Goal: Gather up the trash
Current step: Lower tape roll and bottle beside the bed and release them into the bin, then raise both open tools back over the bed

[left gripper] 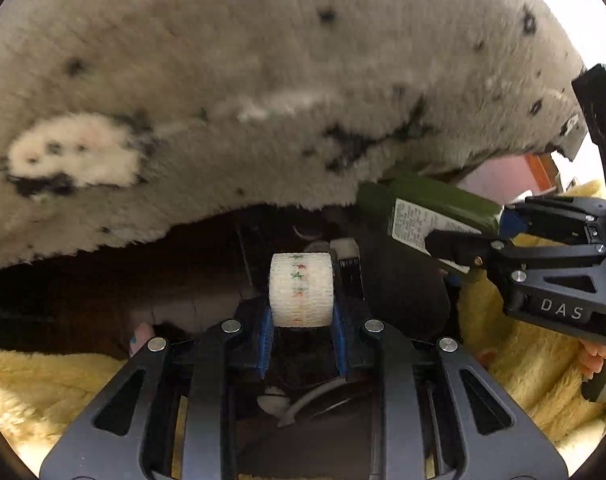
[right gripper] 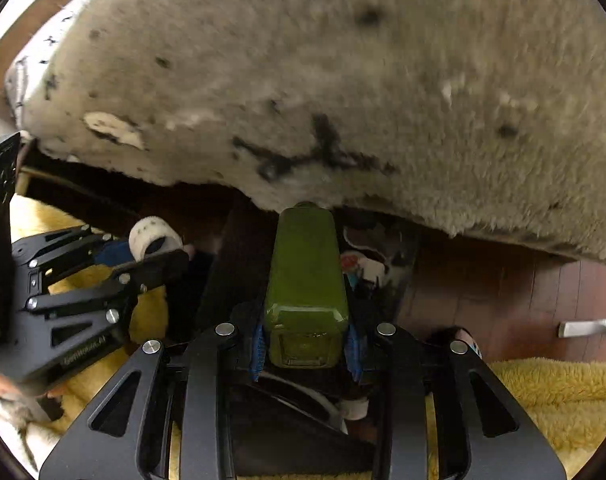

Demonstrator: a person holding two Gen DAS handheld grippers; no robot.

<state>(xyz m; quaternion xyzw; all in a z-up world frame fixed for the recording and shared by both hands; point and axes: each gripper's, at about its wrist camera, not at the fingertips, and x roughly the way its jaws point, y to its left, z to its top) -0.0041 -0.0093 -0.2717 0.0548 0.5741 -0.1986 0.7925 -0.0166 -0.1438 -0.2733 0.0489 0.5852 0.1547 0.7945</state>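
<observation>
My left gripper (left gripper: 302,320) is shut on a white roll of bandage tape (left gripper: 301,290) with a line of coloured stars. It also shows at the left of the right wrist view (right gripper: 159,250), with the roll (right gripper: 155,238) between its fingers. My right gripper (right gripper: 305,340) is shut on a dark green bottle (right gripper: 306,276), held by its base and pointing away. In the left wrist view the right gripper (left gripper: 469,232) holds the bottle (left gripper: 427,204), whose white label shows. Both are held over a dark bin (left gripper: 407,288) with trash inside.
A grey fluffy spotted blanket (left gripper: 263,80) hangs across the top of both views. A yellow fleece (right gripper: 551,392) lies below and to both sides. Brown wood floor (right gripper: 503,288) shows at the right, with a white object (right gripper: 589,327) on it.
</observation>
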